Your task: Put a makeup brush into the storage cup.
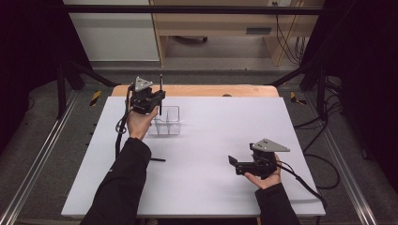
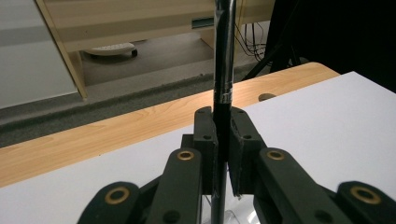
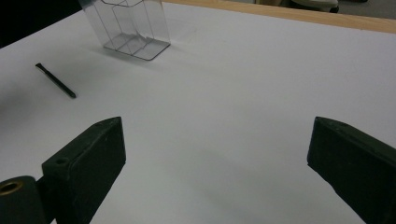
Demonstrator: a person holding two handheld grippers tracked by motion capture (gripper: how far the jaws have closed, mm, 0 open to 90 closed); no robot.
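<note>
**Pen held upright over the clear box**

While the left gripper (image 1: 157, 101) clamps a black pen (image 1: 161, 93) upright above the clear box (image 1: 166, 123), at ten o'clock on the table (image 1: 211, 140), the right gripper (image 1: 233, 165) rests at four o'clock, jaws wide. Another pen (image 3: 55, 80) lies at eight o'clock.

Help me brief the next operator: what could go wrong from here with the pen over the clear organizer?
The left gripper pinches the black pen low on its slim, glossy shaft, so it might tilt or slip. The clear organizer looks light; a pen off its compartment could nudge or tip it. A second pen lies near the left sleeve and could get swept away.
</note>
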